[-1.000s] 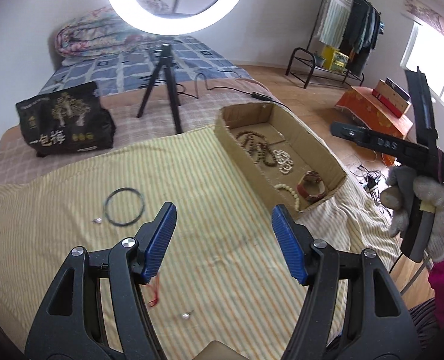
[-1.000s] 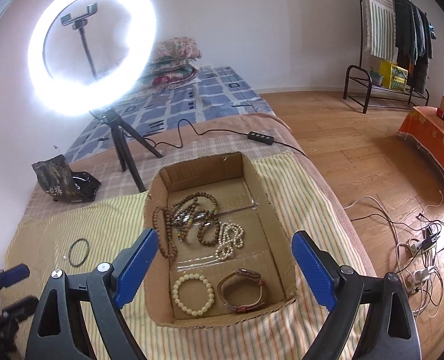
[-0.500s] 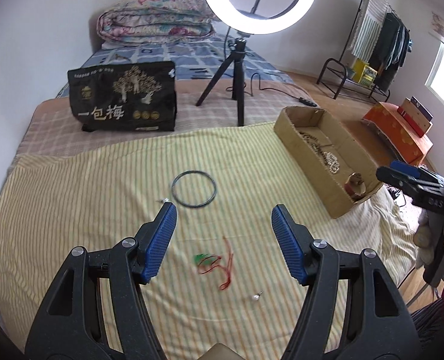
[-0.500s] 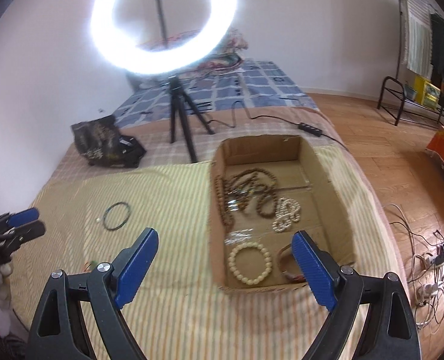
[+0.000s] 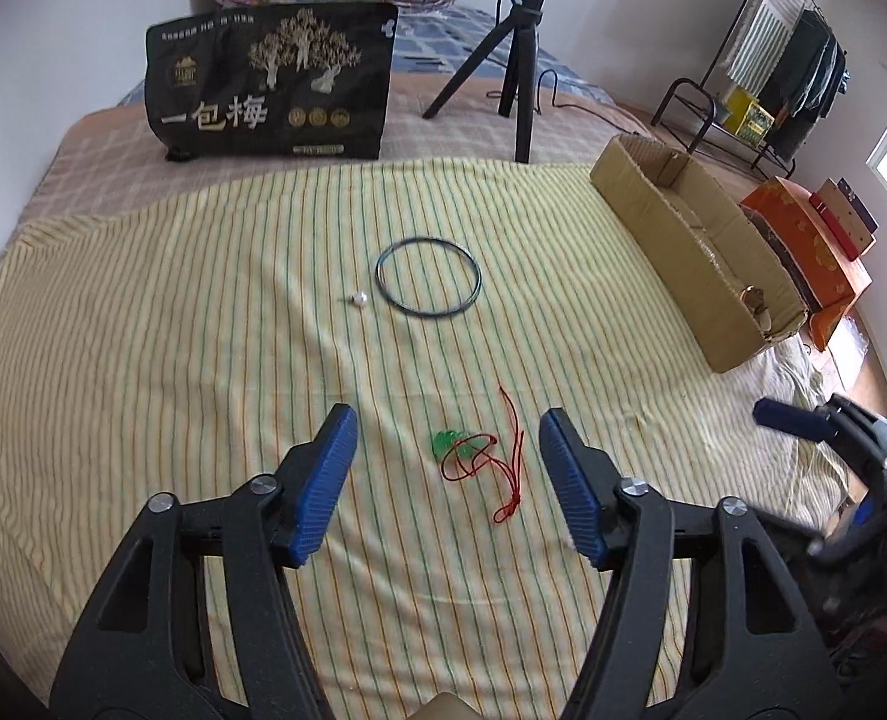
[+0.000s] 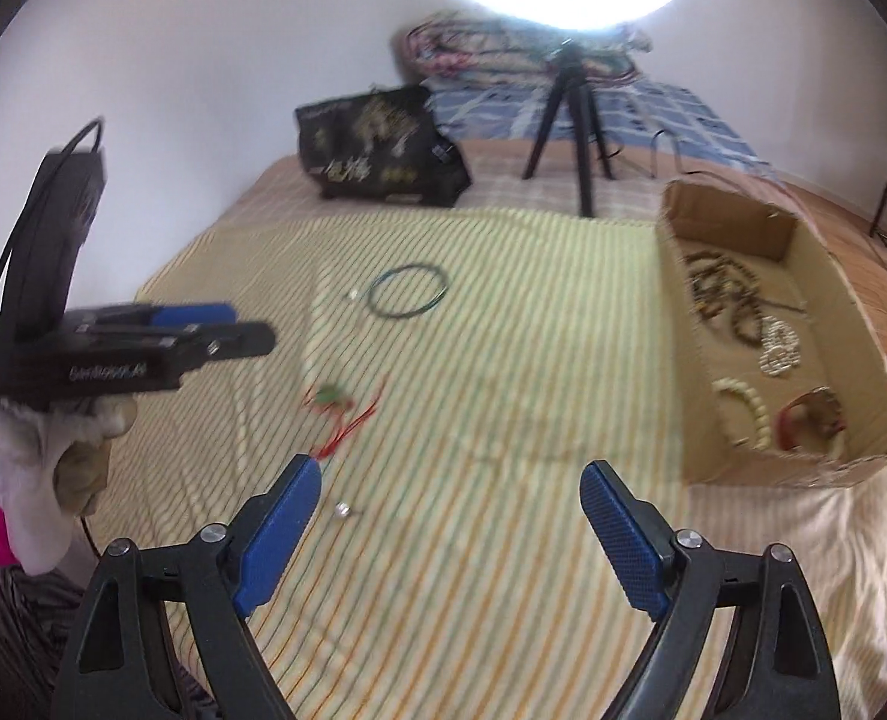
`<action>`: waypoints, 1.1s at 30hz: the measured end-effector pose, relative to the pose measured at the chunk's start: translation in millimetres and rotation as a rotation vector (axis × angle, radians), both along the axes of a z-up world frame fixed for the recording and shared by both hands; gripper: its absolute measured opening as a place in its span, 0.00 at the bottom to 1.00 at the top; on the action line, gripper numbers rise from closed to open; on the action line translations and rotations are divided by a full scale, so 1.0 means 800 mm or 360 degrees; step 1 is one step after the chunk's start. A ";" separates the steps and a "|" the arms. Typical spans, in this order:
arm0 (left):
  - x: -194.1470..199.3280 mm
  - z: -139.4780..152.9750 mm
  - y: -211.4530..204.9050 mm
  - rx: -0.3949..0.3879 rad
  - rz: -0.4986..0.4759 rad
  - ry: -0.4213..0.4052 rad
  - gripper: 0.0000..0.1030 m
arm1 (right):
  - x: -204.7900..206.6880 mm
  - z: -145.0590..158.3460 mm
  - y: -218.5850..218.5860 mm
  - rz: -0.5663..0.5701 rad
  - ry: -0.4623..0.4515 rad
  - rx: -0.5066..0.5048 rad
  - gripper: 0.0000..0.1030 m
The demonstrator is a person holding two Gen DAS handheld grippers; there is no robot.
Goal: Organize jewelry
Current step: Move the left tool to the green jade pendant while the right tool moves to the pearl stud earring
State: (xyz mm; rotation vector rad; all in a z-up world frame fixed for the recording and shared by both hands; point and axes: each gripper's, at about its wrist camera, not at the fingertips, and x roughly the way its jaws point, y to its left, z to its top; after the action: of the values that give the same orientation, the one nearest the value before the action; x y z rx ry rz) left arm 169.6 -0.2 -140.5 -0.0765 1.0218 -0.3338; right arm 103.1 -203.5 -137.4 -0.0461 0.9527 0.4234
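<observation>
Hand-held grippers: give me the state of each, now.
Left hand-held gripper: open, holding nothing, above the green pendant on red cord.
Right hand-held gripper: open, holding nothing, over the striped cloth.

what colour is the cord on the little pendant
Red cord, on a green pendant; clearest in the left wrist view.

My left gripper (image 5: 448, 468) hangs wide open over the striped bed cover (image 5: 203, 360), its blue pads flanking a green pendant on red cord (image 5: 479, 456). Nearer the middle lie a dark bangle (image 5: 428, 277) and a small pearl (image 5: 359, 299). The cardboard box (image 5: 683, 240) sits along the bed's right edge.
</observation>
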 end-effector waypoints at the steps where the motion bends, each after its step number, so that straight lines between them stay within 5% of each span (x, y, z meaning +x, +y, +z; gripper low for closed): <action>1: 0.000 -0.003 -0.001 -0.0003 -0.0005 0.0007 0.60 | -0.002 -0.007 0.006 0.0020 0.0015 -0.0003 0.82; 12: 0.001 -0.038 -0.019 0.0046 -0.0060 0.0106 0.54 | -0.015 -0.067 0.057 0.0217 0.0155 -0.0042 0.51; 33: 0.017 -0.074 -0.043 0.0119 -0.0065 0.0168 0.54 | 0.000 -0.082 0.074 0.0292 0.0149 -0.0116 0.29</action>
State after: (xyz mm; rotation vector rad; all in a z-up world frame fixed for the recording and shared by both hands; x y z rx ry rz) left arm 183.2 -34.3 -199.6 -0.0055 1.1407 -0.3310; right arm 102.9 -144.3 -203.4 -0.1823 1.0605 0.5634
